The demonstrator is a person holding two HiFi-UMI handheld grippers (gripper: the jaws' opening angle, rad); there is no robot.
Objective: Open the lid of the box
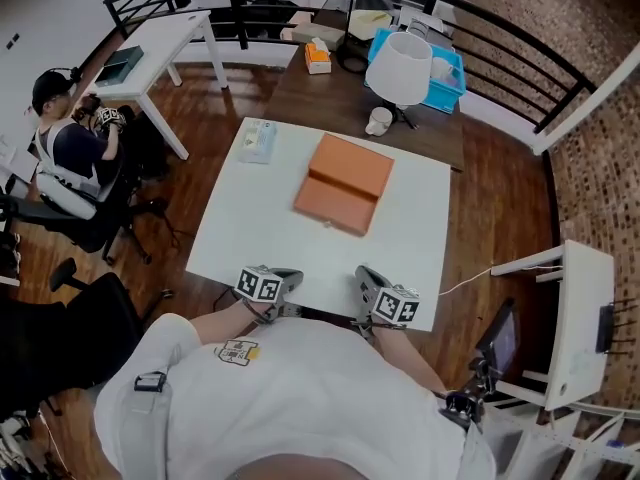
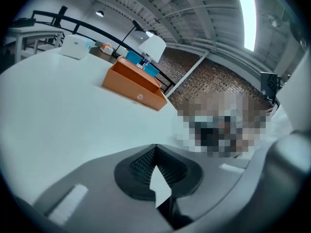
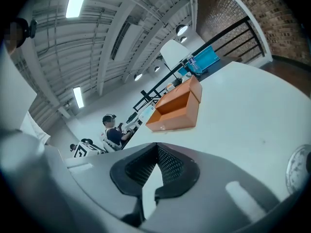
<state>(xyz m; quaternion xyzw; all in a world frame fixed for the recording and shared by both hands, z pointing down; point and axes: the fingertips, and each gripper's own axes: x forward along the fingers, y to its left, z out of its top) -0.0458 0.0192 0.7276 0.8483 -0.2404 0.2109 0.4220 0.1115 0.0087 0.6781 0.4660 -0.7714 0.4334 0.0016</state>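
An orange box (image 1: pixel 340 186) lies in the middle of the white table (image 1: pixel 250 238). It looks open, with its lid (image 1: pixel 352 164) tipped back on the far side. In the right gripper view the box's (image 3: pixel 174 109) inner recess shows, and in the left gripper view the box (image 2: pixel 133 85) lies far ahead. My left gripper (image 1: pixel 287 280) (image 2: pixel 154 147) and right gripper (image 1: pixel 366 280) (image 3: pixel 156 145) are at the table's near edge, well short of the box. Both are shut with nothing between the jaws.
A white packet (image 1: pixel 260 140) lies at the table's far left corner. Behind it, a brown table carries a white lamp (image 1: pixel 400 66), a mug (image 1: pixel 380 120) and a blue bin (image 1: pixel 440 73). A person (image 1: pixel 70 148) sits at the left. A white desk (image 1: pixel 580 318) stands at the right.
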